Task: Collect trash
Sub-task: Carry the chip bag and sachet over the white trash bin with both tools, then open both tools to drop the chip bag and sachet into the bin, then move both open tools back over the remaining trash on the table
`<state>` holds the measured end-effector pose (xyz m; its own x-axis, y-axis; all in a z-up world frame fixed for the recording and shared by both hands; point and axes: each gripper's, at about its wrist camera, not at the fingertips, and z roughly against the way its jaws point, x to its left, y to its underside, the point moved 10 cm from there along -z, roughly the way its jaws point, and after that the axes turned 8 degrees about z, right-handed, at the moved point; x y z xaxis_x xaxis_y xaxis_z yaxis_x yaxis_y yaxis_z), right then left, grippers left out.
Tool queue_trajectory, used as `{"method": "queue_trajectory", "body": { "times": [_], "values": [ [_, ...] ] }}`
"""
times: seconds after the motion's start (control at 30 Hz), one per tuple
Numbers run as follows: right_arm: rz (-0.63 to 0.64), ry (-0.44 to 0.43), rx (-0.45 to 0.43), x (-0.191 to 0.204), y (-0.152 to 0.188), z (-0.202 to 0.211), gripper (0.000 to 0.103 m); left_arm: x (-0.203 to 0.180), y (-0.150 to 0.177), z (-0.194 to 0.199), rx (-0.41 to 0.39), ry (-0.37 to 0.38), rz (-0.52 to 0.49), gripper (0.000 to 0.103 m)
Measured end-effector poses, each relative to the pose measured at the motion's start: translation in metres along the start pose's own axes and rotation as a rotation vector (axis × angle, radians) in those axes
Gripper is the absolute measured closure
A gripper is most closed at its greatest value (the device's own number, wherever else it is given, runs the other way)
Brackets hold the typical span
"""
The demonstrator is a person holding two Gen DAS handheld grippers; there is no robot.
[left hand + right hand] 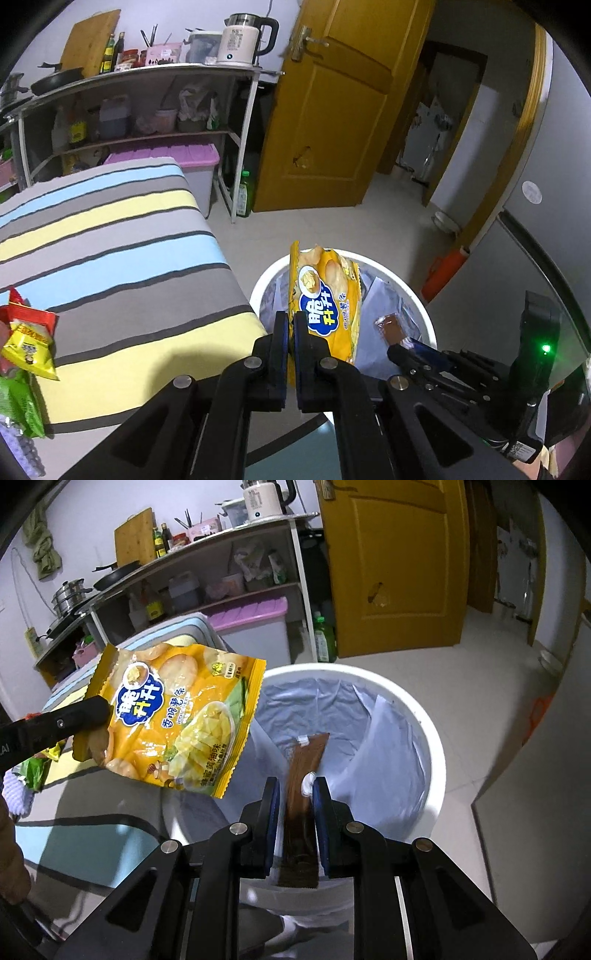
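Left gripper (290, 328) is clenching a yellow snack bag (327, 295), right gripper (294, 797) is pinching a brown wrapper (303, 771), both over the white bin (436, 746); more wrappers (26, 343) are lying lower left on the striped table (122, 251).

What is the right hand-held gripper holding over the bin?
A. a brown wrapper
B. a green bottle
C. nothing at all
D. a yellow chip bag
A: the right hand-held gripper is shut on a brown wrapper above the white bin; the yellow chip bag is in the left hand-held gripper.
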<state>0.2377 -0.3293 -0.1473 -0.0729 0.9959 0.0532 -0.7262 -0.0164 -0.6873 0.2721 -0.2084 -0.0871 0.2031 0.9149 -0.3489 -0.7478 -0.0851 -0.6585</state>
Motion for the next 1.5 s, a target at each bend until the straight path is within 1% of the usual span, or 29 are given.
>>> {"method": "queue_trajectory", "body": {
  "times": [0.03, 0.07, 0.1, 0.13, 0.33, 0.5, 0.53, 0.6, 0.67, 0.7, 0.93, 1.13, 1.3, 1.43, 1.5],
  "values": [
    [-0.001, -0.005, 0.004, 0.001, 0.001, -0.002, 0.08, -0.001, 0.001, -0.002, 0.004, 0.002, -0.004, 0.101],
    [-0.001, -0.008, 0.005, 0.001, 0.001, -0.002, 0.069, -0.002, 0.0, -0.003, 0.006, 0.001, -0.008, 0.101],
    [-0.001, -0.014, 0.005, 0.001, 0.002, -0.003, 0.056, -0.003, 0.001, -0.004, 0.008, 0.001, -0.014, 0.1],
    [0.001, -0.021, 0.003, 0.002, 0.002, -0.003, 0.053, -0.003, 0.001, -0.005, 0.01, 0.003, -0.018, 0.1],
    [0.013, -0.02, -0.016, 0.003, 0.001, 0.003, 0.052, -0.002, 0.002, -0.004, 0.019, 0.015, -0.013, 0.097],
    [0.015, -0.015, -0.038, 0.002, -0.001, 0.014, 0.052, 0.001, 0.002, 0.004, 0.005, 0.015, -0.001, 0.096],
    [0.017, -0.014, -0.043, 0.003, -0.002, 0.016, 0.052, 0.001, 0.002, 0.006, 0.003, 0.017, 0.0, 0.095],
    [0.023, -0.016, -0.053, 0.005, -0.003, 0.022, 0.052, 0.002, 0.0, 0.008, -0.001, 0.022, 0.002, 0.085],
    [0.028, -0.014, -0.063, 0.008, -0.005, 0.027, 0.052, 0.003, -0.002, 0.011, -0.004, 0.041, 0.012, 0.061],
    [0.032, -0.014, -0.066, 0.009, -0.006, 0.029, 0.052, 0.004, -0.002, 0.013, -0.009, 0.049, 0.016, 0.059],
    [0.057, -0.012, -0.094, 0.017, -0.012, 0.047, 0.052, 0.006, -0.005, 0.033, -0.039, 0.057, 0.017, 0.058],
    [0.094, -0.031, -0.125, 0.036, -0.017, 0.062, 0.052, 0.023, -0.004, 0.059, -0.086, 0.038, 0.047, 0.058],
    [0.149, -0.06, -0.147, 0.062, -0.019, 0.074, 0.052, 0.05, -0.001, 0.09, -0.151, -0.024, 0.079, 0.058],
    [0.182, -0.093, -0.157, 0.086, -0.019, 0.08, 0.052, 0.07, 0.006, 0.115, -0.191, -0.08, 0.081, 0.058],
    [0.207, -0.114, -0.159, 0.104, -0.017, 0.082, 0.052, 0.08, 0.01, 0.127, -0.204, -0.095, 0.087, 0.059]
  ]
}}
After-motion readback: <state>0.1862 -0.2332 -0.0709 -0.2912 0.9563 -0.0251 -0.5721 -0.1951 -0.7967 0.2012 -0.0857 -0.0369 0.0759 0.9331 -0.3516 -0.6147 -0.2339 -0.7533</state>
